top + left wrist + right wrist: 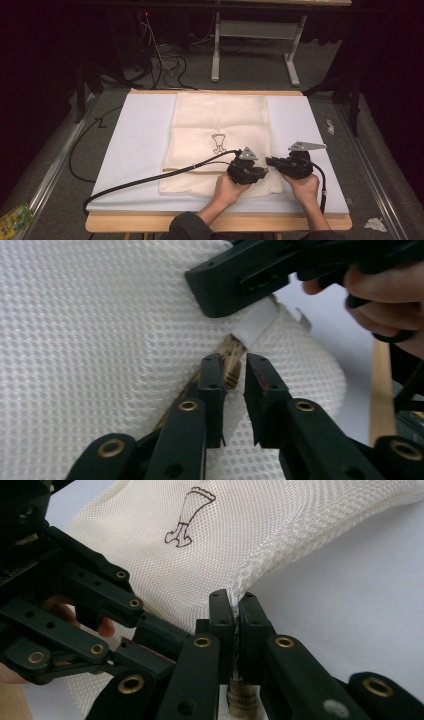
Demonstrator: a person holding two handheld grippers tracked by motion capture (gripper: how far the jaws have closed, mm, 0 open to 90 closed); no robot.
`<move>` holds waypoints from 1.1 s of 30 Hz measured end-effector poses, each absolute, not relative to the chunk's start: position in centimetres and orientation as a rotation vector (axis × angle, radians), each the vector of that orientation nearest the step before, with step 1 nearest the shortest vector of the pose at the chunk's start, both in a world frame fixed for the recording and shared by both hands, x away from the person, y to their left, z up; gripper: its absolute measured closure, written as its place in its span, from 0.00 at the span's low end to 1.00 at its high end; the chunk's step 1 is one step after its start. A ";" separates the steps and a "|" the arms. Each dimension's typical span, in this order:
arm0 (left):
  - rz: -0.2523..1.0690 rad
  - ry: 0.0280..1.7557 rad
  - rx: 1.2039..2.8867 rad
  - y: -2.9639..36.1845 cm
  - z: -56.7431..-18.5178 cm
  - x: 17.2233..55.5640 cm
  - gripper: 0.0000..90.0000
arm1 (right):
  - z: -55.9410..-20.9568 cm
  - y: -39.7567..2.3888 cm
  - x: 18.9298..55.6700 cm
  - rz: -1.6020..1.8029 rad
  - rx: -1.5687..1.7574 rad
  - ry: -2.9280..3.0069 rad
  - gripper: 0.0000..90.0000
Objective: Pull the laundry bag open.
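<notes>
A cream mesh bag (220, 125) with a small black drawing (219, 142) lies flat on the white sheet (135, 145). Both grippers meet at its near right corner. My right gripper (269, 161) (234, 605) is shut on the bag's seamed edge (260, 565), with a brass zipper piece (242, 702) just below its jaws. In the left gripper view the right gripper (240, 280) sits over a white tab (255, 322). My left gripper (262, 172) (234, 371) is narrowly open, its jaws either side of the tan zipper pull (231, 367).
The sheet covers a wooden table whose edge (125, 222) runs along the front. A black cable (150, 177) trails left from the left gripper. A table frame (250, 30) and loose wires (165, 62) are on the floor behind. Crumpled paper (375, 224) lies at the right.
</notes>
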State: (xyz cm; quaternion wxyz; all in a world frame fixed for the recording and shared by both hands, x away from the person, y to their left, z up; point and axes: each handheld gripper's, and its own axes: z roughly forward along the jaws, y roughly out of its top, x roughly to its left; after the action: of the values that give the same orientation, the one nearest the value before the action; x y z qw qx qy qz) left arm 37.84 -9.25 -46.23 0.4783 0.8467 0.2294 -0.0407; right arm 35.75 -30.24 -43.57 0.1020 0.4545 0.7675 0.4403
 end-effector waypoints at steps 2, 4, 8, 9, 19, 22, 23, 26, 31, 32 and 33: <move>-0.108 0.557 2.065 -9.3 -46.3 37.7 0.89 | -43.7 -30.3 35.8 1.315 1.347 2.262 0.98; -0.106 0.570 2.073 -9.4 -46.5 37.8 0.90 | -43.6 -30.3 35.7 1.326 1.353 2.256 0.98; -0.096 0.574 2.066 -9.4 -46.5 37.7 0.93 | -43.6 -30.1 35.8 1.316 1.339 2.267 0.98; -0.095 0.576 2.069 -9.4 -46.6 37.8 0.95 | -43.6 -30.1 35.8 1.317 1.337 2.266 0.98; -0.098 0.581 2.082 -9.3 -46.4 37.9 0.96 | -43.7 -30.3 35.7 1.309 1.329 2.262 0.98; -0.107 0.581 2.084 -9.2 -46.3 38.0 0.96 | -43.8 -30.5 35.6 1.299 1.323 2.261 0.98; -0.098 0.576 2.089 -9.2 -46.2 37.9 0.96 | -43.8 -30.6 35.5 1.297 1.329 2.261 0.98; -0.068 0.558 2.100 -9.1 -46.1 37.6 0.96 | -44.0 -30.9 35.5 1.298 1.344 2.260 0.98; -0.071 0.564 2.107 -9.0 -46.1 37.6 0.96 | -44.2 -30.8 35.5 1.292 1.335 2.259 0.98; -0.070 0.560 2.106 -9.0 -45.9 37.8 0.96 | -44.2 -30.8 35.5 1.291 1.332 2.261 0.98; -0.060 0.565 2.110 -8.9 -45.7 38.0 0.97 | -44.1 -30.9 35.6 1.286 1.332 2.262 0.98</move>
State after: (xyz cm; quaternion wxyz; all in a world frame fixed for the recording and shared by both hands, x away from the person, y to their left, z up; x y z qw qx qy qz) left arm 37.96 -8.85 -45.67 0.4601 0.8574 0.2294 -0.0245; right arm 35.61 -30.89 -44.07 0.1088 0.4531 0.7692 0.4373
